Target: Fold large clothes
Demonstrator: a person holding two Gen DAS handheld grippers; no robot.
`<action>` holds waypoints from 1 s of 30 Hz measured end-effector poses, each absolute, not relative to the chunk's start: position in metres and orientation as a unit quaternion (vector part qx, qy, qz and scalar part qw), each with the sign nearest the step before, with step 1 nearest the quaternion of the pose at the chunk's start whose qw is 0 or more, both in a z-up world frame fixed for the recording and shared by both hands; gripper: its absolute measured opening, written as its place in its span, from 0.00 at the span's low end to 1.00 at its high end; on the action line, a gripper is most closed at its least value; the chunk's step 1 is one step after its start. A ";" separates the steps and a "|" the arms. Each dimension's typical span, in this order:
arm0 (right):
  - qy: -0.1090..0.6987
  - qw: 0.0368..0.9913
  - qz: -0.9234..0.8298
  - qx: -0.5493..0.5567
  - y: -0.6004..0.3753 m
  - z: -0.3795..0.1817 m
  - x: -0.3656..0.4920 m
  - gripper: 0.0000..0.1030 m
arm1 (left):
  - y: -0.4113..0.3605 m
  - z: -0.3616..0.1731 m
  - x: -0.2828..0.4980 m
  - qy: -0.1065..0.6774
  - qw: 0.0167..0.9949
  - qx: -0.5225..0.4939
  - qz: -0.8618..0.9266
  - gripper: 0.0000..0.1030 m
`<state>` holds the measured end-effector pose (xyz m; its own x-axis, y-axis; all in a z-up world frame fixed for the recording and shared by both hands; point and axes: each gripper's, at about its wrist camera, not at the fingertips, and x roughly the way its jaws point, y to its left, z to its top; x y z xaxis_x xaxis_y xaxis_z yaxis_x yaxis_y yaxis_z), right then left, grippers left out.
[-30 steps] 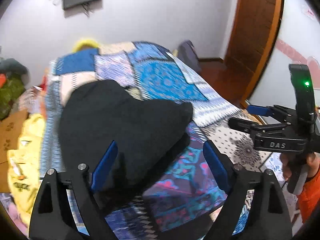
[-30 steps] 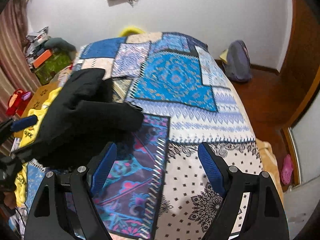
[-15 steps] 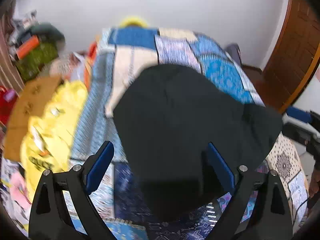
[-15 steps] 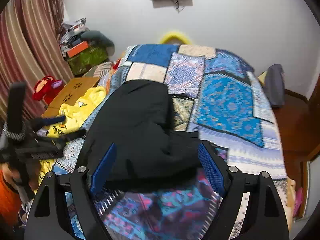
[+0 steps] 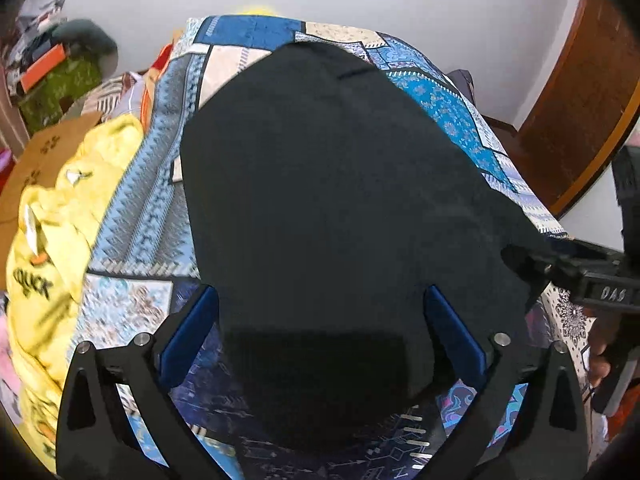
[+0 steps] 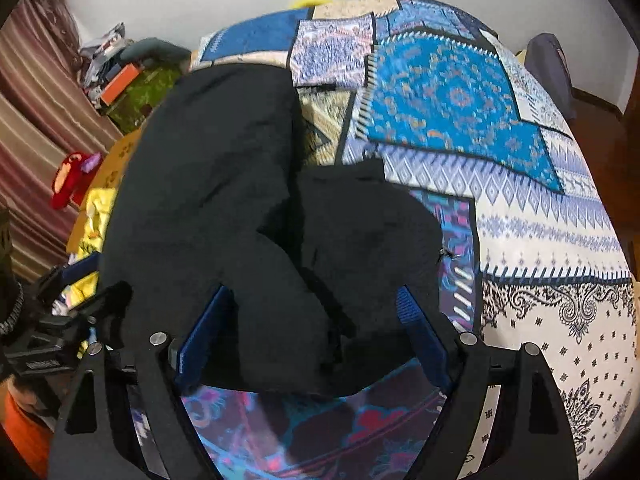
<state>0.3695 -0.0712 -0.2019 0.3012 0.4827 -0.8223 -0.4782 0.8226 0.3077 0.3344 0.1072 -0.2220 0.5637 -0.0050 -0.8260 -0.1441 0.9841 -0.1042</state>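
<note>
Step in hand: I judge this the approach for a fold; both grippers are poised over the near end of the black garment [image 5: 332,184], nothing seized yet
Left gripper [image 5: 322,330]: jaws have just been opening and stand wide; the garment's near hem lies between the blue pads [image 5: 454,336], which do not press on it
Right gripper [image 6: 310,342]: jaws wide apart; a bunched lobe of black cloth sits between them, unclamped
Garment position: spread along the patchwork bedspread [image 6: 520,216], smooth in the left wrist view; rumpled into two humps in the right wrist view; near edge just short of the bed's foot
Garment relative to grippers: directly ahead of and below both, each near one near corner
Next move calls for: closing each pair of jaws on the hem only, not the bedspread beneath; then lifting both evenly toward the far end
Risk: catching the bedspread with the cloth
</note>
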 end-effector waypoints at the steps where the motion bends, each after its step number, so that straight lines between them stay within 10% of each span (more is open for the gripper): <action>1: 0.510 0.807 0.298 0.001 -0.071 -0.202 0.369 0.80 | 0.104 -0.223 0.332 0.461 0.883 -0.074 0.044 1.00; 20: 0.506 0.816 0.280 -0.017 -0.087 -0.169 0.378 0.83 | 0.135 -0.201 0.319 0.444 0.892 -0.040 0.080 1.00; 30: 0.486 0.834 0.263 0.012 -0.107 -0.164 0.405 0.83 | 0.220 -0.230 0.325 0.445 0.859 -0.253 0.022 1.00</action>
